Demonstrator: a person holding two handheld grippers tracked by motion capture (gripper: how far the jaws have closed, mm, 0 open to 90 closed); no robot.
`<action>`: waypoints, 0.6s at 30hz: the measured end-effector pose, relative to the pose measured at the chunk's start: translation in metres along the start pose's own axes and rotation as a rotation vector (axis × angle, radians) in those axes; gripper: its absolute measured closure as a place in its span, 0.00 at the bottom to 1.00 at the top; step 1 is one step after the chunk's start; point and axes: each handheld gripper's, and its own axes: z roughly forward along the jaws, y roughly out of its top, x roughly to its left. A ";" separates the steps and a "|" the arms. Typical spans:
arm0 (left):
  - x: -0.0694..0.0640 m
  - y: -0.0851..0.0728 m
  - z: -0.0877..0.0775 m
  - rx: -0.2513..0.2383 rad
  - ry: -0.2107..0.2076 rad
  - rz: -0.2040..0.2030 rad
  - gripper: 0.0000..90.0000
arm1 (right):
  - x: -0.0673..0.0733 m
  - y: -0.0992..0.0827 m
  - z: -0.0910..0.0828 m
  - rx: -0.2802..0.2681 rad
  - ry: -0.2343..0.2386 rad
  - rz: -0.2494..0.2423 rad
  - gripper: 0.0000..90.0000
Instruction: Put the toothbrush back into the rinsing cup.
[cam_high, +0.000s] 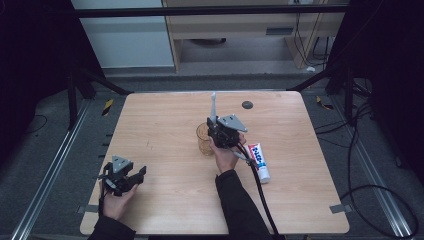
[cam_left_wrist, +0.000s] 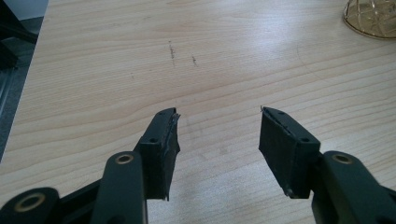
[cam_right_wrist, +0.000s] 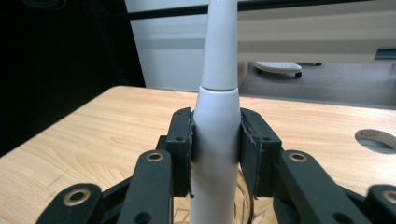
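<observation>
Right gripper view: the right gripper (cam_right_wrist: 215, 154) has its fingers (cam_right_wrist: 181, 149) clamped on the thick white handle of an electric toothbrush (cam_right_wrist: 215, 116), with the rim of an amber glass cup (cam_right_wrist: 245, 200) just below.
High view: the toothbrush (cam_high: 213, 107) stands at the middle of the wooden surface (cam_high: 165, 125), over the amber glass cup (cam_high: 203, 140); a toothpaste tube (cam_high: 259, 161) lies just right of the hand.
Toothbrush axis: upright, narrow neck pointing up.
Right hand (cam_high: 225, 155): reaches in from the near edge, forearm angled toward the centre.
Left gripper (cam_high: 131, 179): held at the near left, well apart from the cup.
Left gripper view: fingers (cam_left_wrist: 163, 149) moderately wide over bare wood, holding nothing.
</observation>
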 end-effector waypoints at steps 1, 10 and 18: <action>0.000 0.000 0.000 0.000 0.000 0.001 0.51 | 0.000 -0.001 0.000 0.006 0.000 -0.003 0.75; 0.000 0.000 0.000 0.002 -0.001 0.002 0.51 | -0.001 -0.007 -0.001 0.046 0.003 -0.034 0.75; -0.001 0.000 0.001 0.003 -0.001 0.004 0.51 | -0.005 -0.011 -0.004 0.063 0.003 -0.042 0.75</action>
